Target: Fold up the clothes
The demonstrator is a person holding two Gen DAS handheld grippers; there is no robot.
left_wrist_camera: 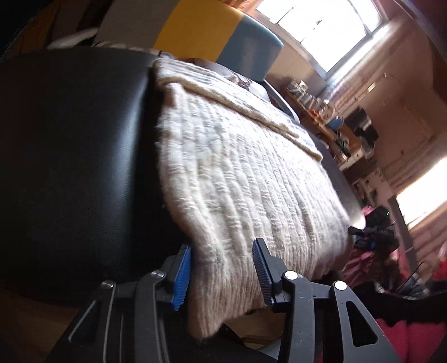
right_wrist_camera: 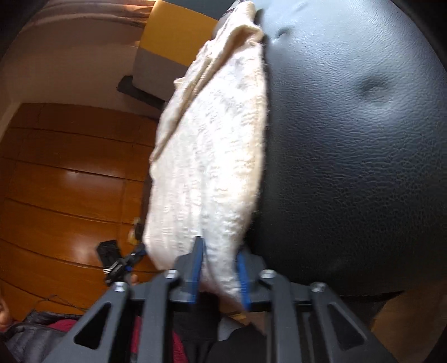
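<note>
In the left wrist view, the left gripper (left_wrist_camera: 223, 272) is right at the bottom, and its jaws stand wide apart. The near edge of a cream knitted sweater (left_wrist_camera: 237, 173) lies between the two blue pads, but the right pad is not touching it. If the left pad touches the knit, I cannot tell. The sweater is spread flat on a black leather seat (left_wrist_camera: 75, 156) and stretches away from the gripper. A folded edge runs across its far part. To the right, lower down, there is a heap of pink and dark clothes (left_wrist_camera: 377, 245). Farther back stands a yellow and blue cushion (left_wrist_camera: 223, 36), a shelf full of small things (left_wrist_camera: 329, 120), and a bright window (left_wrist_camera: 321, 25). In the right wrist view, the right gripper (right_wrist_camera: 219, 268) has its jaws pressed in on a corner of the same sweater (right_wrist_camera: 212, 156). The knit bunches up between the blue pads. From there the sweater hangs up and away, just beside the black seat (right_wrist_camera: 357, 145) and touching its side. On the left is a shiny wooden floor (right_wrist_camera: 69, 181) with a small black thing (right_wrist_camera: 111, 259) lying on it.
</note>
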